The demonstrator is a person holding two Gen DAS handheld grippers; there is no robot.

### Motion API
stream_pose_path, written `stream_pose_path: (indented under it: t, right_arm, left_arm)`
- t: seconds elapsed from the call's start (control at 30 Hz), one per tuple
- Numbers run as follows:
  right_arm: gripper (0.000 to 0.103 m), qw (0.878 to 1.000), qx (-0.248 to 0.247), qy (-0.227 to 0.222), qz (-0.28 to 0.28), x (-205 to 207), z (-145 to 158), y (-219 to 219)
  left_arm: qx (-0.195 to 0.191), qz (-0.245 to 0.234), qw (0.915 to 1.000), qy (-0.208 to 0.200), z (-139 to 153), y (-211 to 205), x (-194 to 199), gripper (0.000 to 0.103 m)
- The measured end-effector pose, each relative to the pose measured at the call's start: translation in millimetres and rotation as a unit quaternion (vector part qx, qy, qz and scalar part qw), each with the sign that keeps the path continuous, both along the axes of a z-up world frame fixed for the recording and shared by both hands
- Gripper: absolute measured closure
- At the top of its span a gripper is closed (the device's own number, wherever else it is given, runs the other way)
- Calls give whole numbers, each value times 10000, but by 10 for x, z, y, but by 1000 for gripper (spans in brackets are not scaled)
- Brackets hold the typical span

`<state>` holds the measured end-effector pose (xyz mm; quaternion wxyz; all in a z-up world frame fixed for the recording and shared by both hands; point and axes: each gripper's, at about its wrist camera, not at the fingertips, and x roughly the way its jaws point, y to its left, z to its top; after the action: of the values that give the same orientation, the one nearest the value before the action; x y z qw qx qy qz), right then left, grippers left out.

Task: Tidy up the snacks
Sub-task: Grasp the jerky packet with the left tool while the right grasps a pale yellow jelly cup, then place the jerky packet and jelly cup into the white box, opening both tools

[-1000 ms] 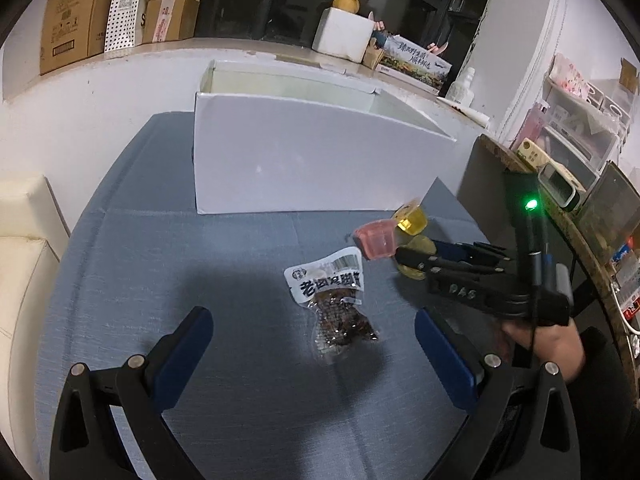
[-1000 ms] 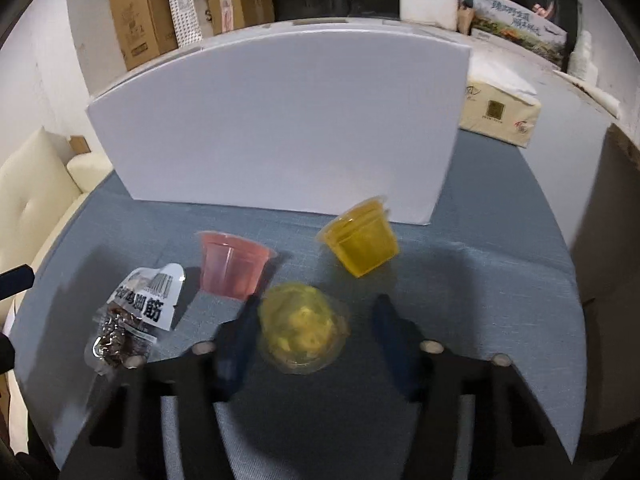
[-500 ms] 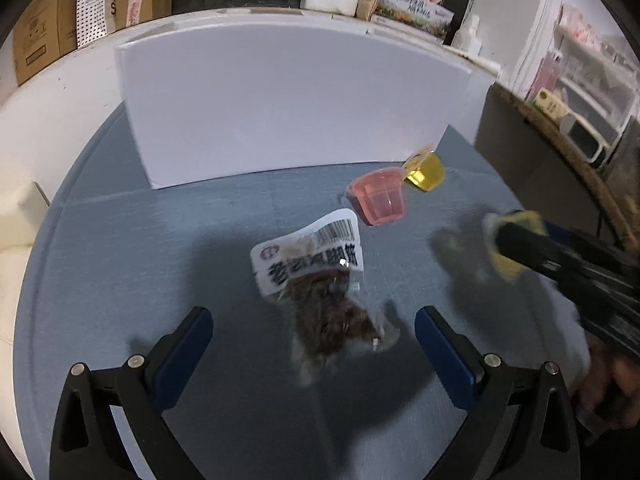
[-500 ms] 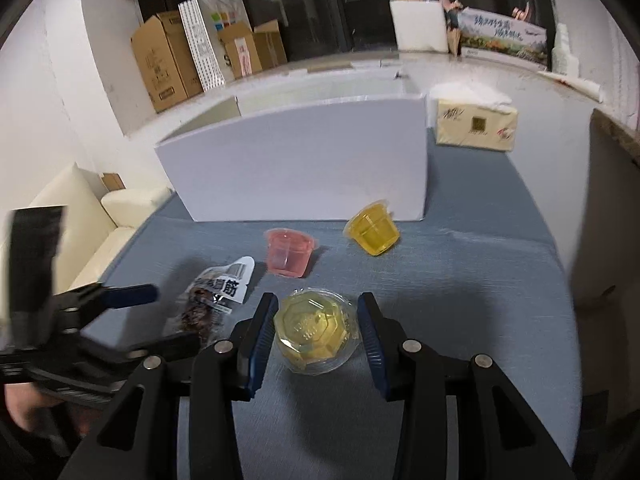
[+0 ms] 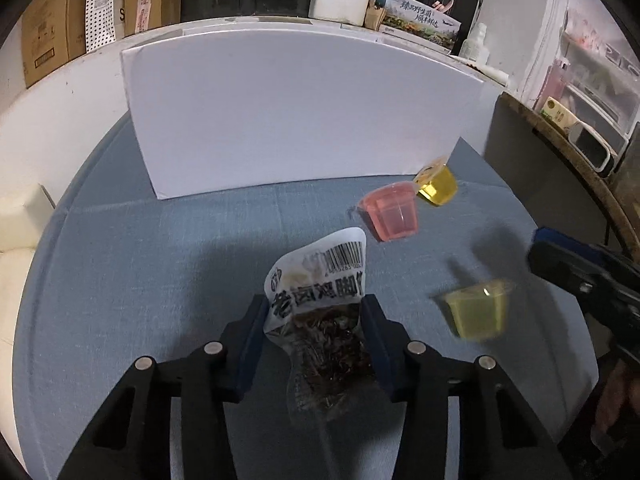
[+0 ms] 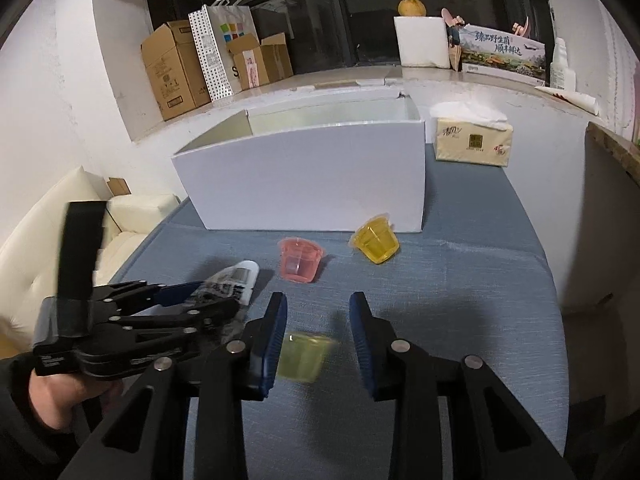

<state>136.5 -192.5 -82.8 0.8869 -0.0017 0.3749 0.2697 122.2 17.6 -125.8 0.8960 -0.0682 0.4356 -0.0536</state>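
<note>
Our left gripper (image 5: 314,308) and right gripper (image 6: 318,304) are built alike: matte black frames with slotted cut-outs. Each finger carries a long blue pad (image 5: 252,344) on its inner face. Round silver screws (image 5: 213,347) sit at the finger joints. In the right wrist view, at eight o'clock, the left gripper's body shows small white lettering (image 6: 52,362), more silver screws and a flat black strip (image 6: 80,248) above it. At seven o'clock our hand (image 6: 60,396) comes out of a dark sleeve (image 6: 16,420).

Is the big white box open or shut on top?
Open: the white box has no lid, and its inner walls show.
</note>
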Motion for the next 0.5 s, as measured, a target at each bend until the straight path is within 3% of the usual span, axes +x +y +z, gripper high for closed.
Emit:
stream_pose_path:
  t: [0.1,0.13,0.2,0.5]
  right_arm:
    - [67,10000,7,-41,-76,-28,-13,-34]
    - [62,9999,-75,-75,-99,-41,-7,-27]
    - [22,9998,-137,-89,-115,-61,-15,1]
    - [21,9979,-141,583,257,109,-417,304]
  left_arm:
    - [-106,5,9999,-113,40,75,-72,53]
    - [-144,15,9998,-151,56,96,-83,53]
    - [-218,54,9995,-212,106,125,-109,53]
    - [-205,-1,9983,-542,383,206,-260,53]
